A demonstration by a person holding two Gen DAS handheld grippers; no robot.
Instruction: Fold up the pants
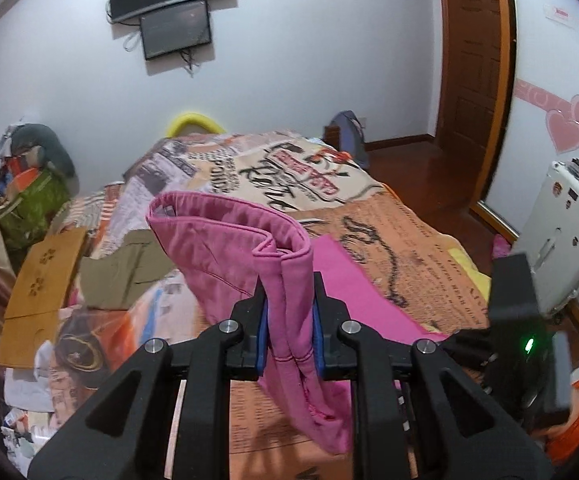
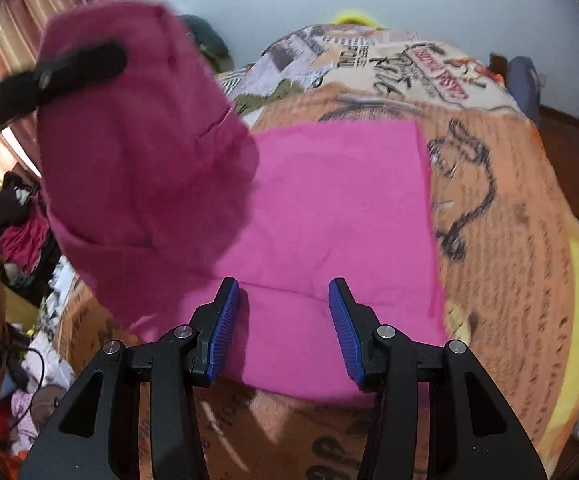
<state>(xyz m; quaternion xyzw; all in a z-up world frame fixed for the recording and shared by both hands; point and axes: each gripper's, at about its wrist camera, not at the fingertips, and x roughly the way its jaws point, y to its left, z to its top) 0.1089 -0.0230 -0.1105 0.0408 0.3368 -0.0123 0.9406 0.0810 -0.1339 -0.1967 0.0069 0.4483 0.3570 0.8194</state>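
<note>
Broadly, a bed (image 1: 389,216) under a newsprint-patterned cover fills both views, with a white wall and a wooden door (image 1: 473,52) behind it. Pink pants (image 2: 329,216) lie partly flat on the cover — one end is lifted clear and hangs folded in the air. Olive trousers (image 1: 129,276) rest further back on the bed, apart from the pink ones. Left gripper (image 1: 289,312) — its blue pads are clamped on the raised pink hem. Right gripper (image 2: 285,320) hovers just over the flat pink cloth, jaws apart, nothing between them.
</note>
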